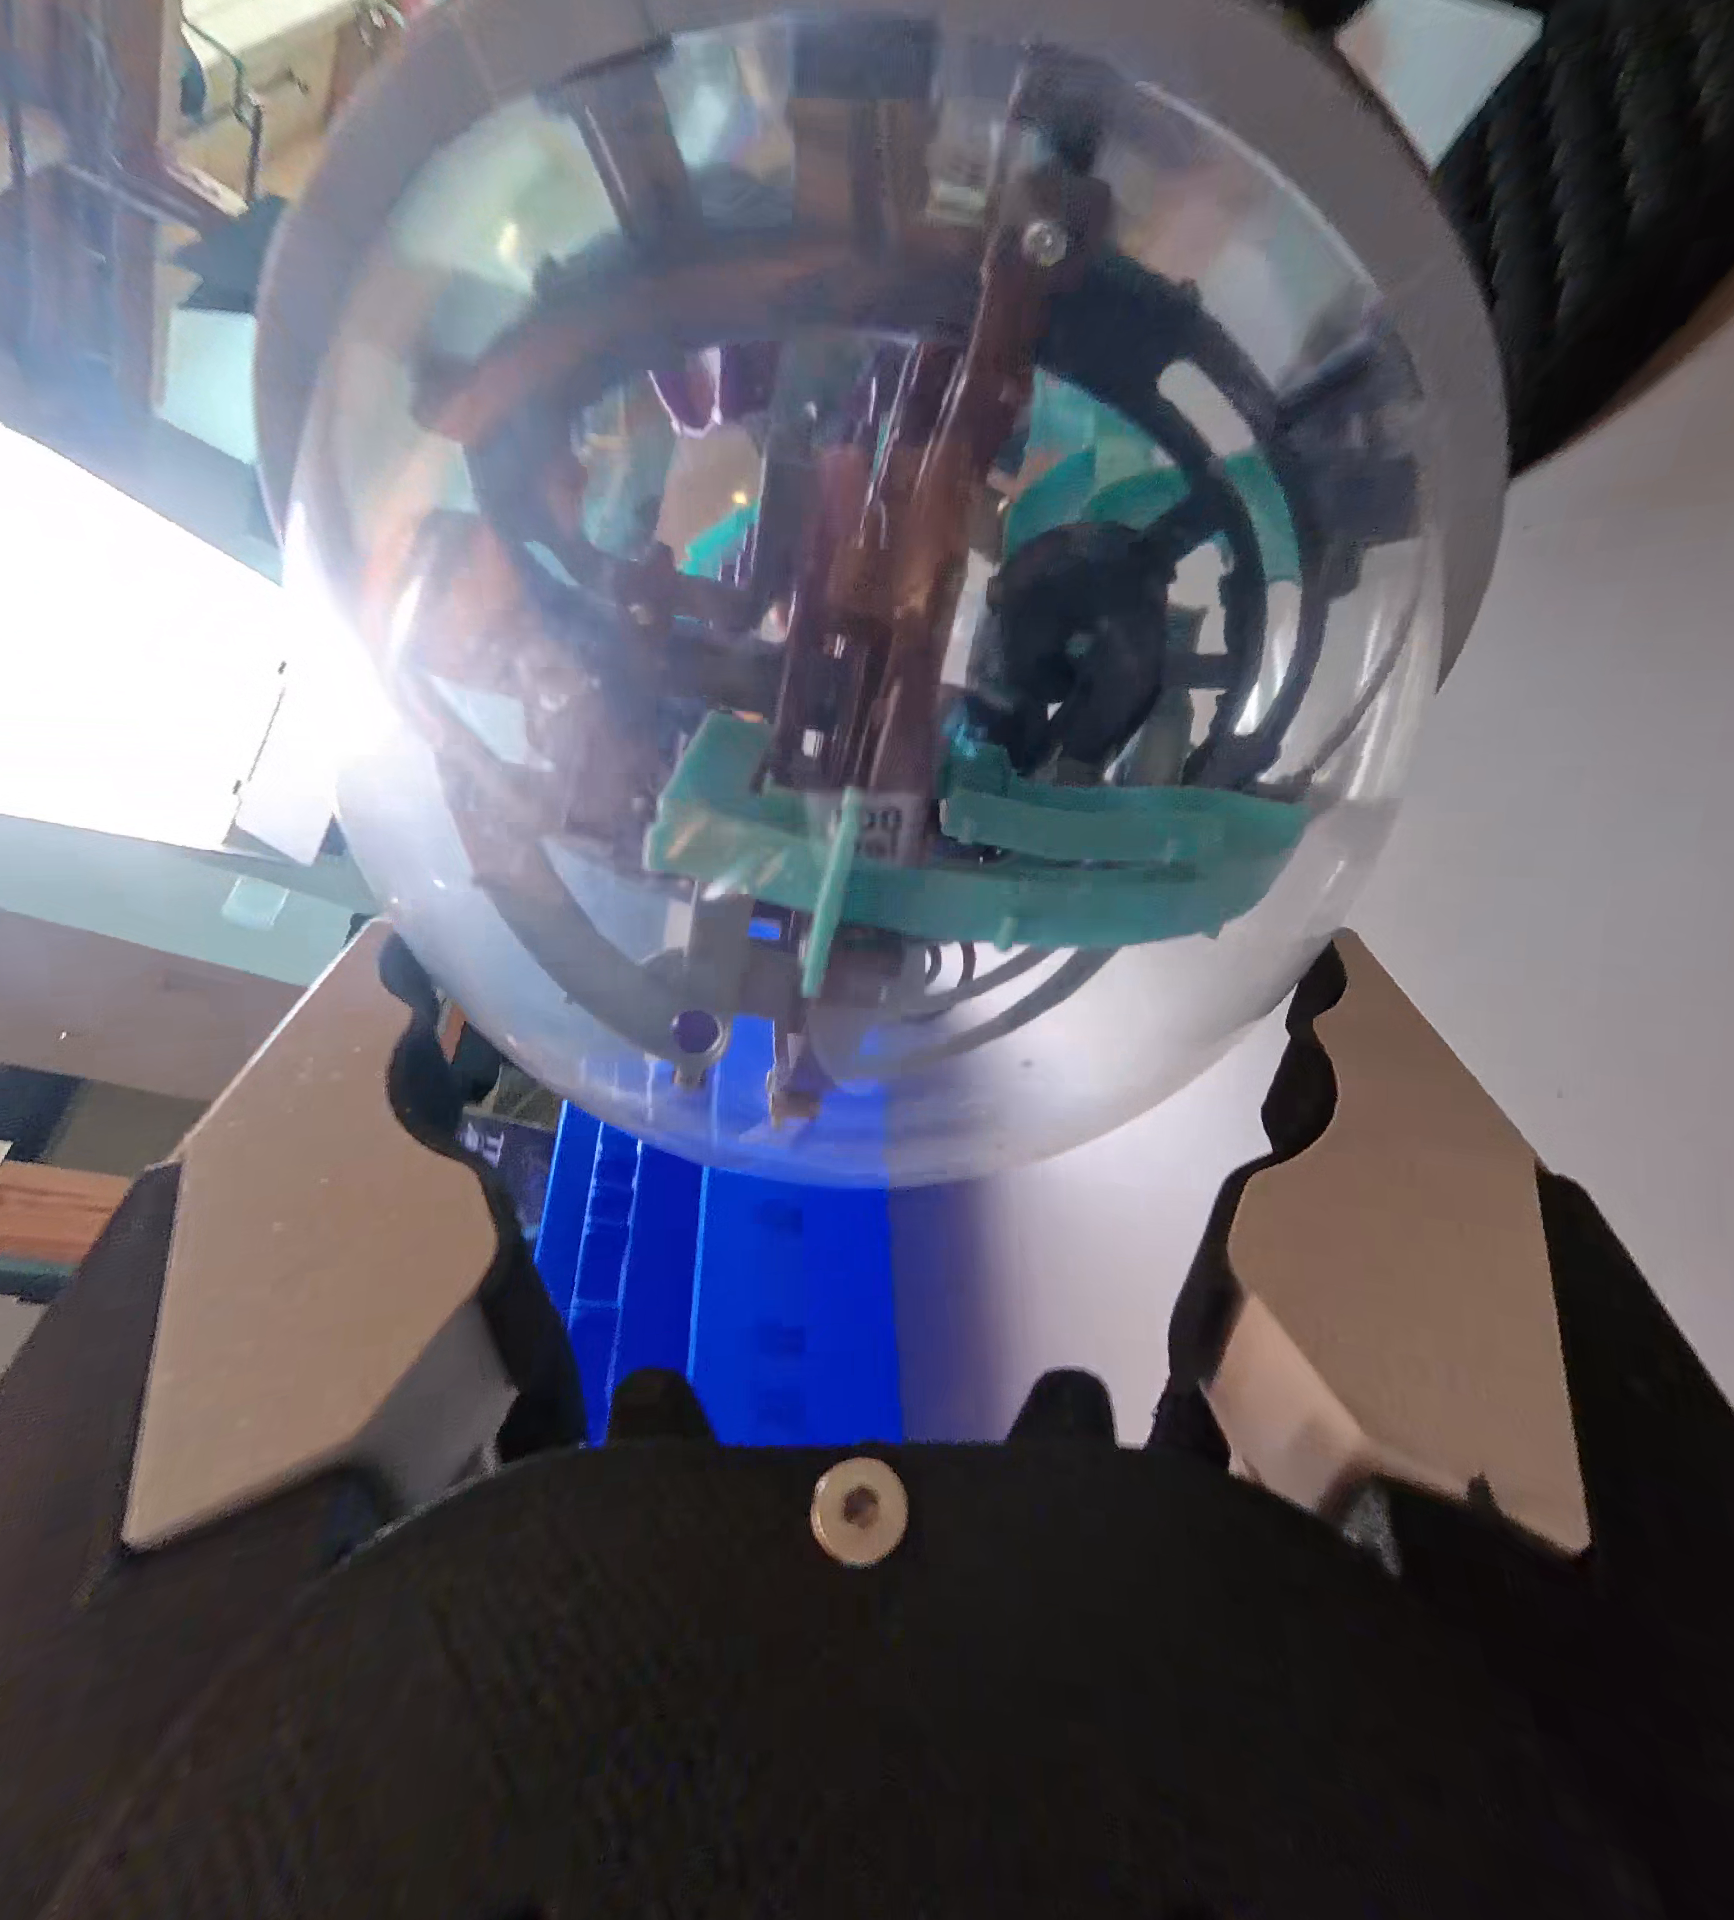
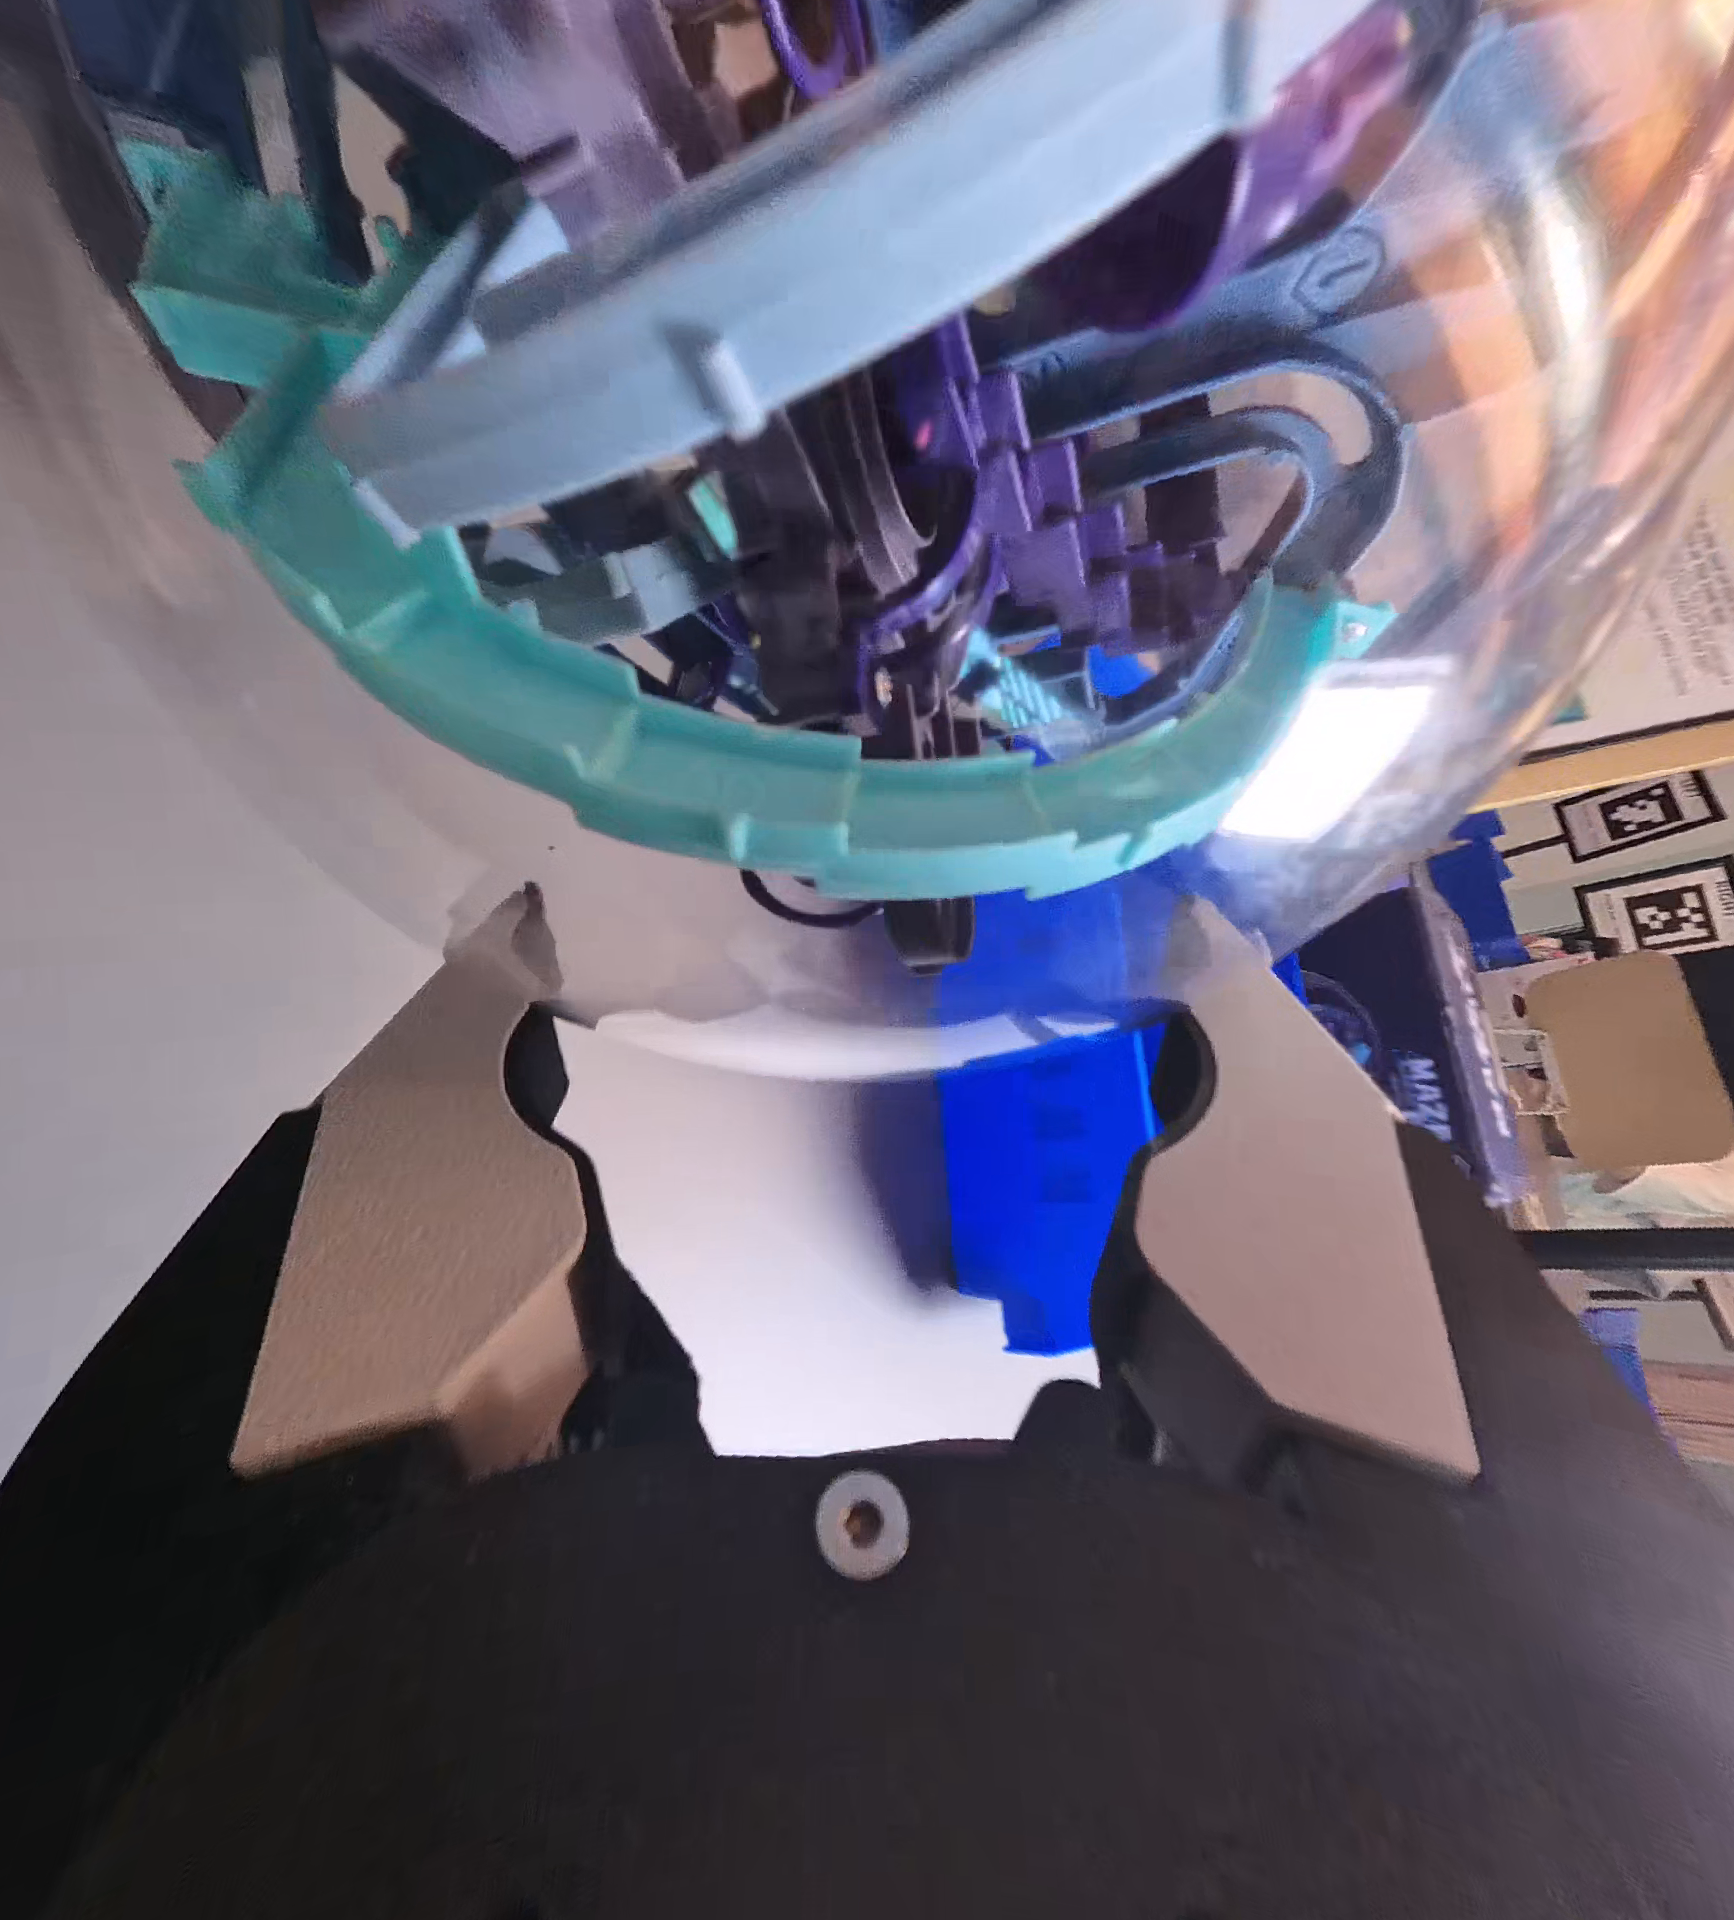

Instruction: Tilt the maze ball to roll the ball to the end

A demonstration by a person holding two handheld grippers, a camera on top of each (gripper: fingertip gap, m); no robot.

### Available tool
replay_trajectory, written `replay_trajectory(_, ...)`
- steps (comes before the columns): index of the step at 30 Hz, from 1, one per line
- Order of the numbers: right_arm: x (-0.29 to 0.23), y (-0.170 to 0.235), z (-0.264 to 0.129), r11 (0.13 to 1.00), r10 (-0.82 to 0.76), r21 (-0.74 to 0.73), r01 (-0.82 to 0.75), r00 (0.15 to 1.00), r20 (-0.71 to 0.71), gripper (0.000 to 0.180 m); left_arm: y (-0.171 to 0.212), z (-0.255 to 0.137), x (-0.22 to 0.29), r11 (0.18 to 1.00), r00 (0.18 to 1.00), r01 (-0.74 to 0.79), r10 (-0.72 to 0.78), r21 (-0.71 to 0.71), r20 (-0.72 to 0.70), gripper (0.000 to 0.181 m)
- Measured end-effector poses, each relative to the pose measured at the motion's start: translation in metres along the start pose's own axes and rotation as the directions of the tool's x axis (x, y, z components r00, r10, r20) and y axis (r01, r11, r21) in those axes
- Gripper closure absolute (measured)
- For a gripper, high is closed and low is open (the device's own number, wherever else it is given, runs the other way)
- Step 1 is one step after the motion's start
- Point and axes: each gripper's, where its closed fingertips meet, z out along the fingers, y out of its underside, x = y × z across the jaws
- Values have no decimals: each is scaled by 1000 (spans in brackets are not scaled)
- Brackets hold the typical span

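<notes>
Currently the maze ball (image 1: 873, 582) fills the upper centre of both frames, off the white surface (image 1: 1621, 935). Left hand-held gripper (image 1: 858, 1049) and right hand-held gripper (image 2: 858, 966) each grasp its lower curve. Shell looks rigid, slick, light; take hold wide near the equator. Blue bin (image 1: 738, 1299) below, contents hidden.

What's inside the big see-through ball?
Inside the clear maze ball are curvy tracks: a teal ring track, a grey ramp, purple steps and brown pieces. The little rolling ball can't be picked out; the tracks and glare may be covering it.
</notes>
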Motion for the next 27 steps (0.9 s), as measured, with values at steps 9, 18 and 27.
replay_trajectory(9,-56,34,35,997,58,-55,-50,986,154,76,58,5,64,974,979,192,-198,-119,-43,24)
replay_trajectory(18,-60,55,45,990,98,-114,-79,980,172,81,79,-4,89,935,938,329,-339,-134,-65,34)
replay_trajectory(27,-91,-2,-5,755,620,13,-656,719,313,77,58,-44,91,524,501,852,-806,15,-314,31)
